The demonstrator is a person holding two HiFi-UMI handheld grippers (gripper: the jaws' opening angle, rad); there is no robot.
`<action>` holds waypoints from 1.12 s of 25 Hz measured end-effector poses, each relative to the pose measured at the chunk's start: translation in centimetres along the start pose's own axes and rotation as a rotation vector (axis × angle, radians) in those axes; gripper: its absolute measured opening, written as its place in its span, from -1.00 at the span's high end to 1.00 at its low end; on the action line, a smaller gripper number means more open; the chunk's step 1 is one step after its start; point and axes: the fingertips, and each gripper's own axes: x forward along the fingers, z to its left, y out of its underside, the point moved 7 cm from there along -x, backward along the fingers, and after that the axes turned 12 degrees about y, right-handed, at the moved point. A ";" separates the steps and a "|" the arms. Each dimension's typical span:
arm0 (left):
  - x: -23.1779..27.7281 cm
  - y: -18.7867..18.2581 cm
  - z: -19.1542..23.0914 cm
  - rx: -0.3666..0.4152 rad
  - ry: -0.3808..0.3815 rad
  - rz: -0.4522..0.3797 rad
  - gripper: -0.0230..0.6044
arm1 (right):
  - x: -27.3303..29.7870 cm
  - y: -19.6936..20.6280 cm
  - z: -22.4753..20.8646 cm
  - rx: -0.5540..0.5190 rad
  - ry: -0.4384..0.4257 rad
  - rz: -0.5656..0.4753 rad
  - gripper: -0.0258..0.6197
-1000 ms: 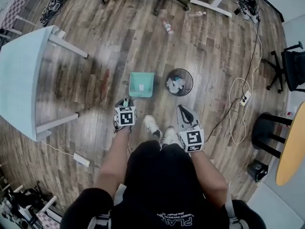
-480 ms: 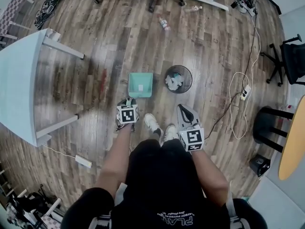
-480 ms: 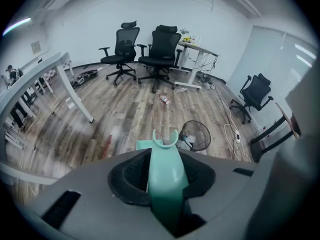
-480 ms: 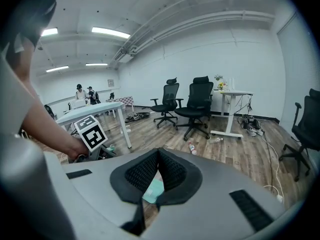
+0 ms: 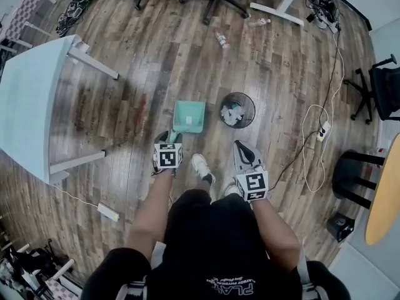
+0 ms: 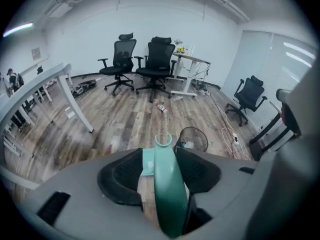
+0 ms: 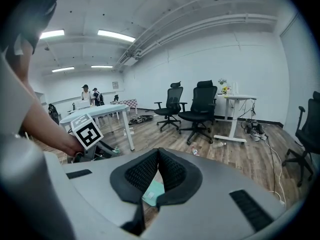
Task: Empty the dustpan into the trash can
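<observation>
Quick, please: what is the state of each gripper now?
Left gripper: jaws opening, dustpan handle between them, pads not pressing it.
Right gripper: shut, holding nothing.

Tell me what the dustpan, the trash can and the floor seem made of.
Dustpan: probably plastic, smooth uniform mint green, moulded handle.
Trash can: likely black wire mesh, see-through walls.
Floor: wood or wood-look planks, semi-gloss, with grain and light reflections.
</observation>
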 end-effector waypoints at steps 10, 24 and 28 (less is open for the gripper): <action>-8.6 -0.5 -6.1 0.061 -0.045 -0.230 0.26 | -5.8 -0.4 -1.2 -0.004 -0.009 -0.109 0.85; -22.1 1.3 -25.0 0.185 0.128 -0.608 0.84 | -20.8 -3.1 -3.5 -0.039 0.008 -0.318 0.85; -25.3 1.8 -28.4 0.267 0.113 -0.683 0.85 | -23.9 -4.2 -3.6 -0.047 0.020 -0.365 0.85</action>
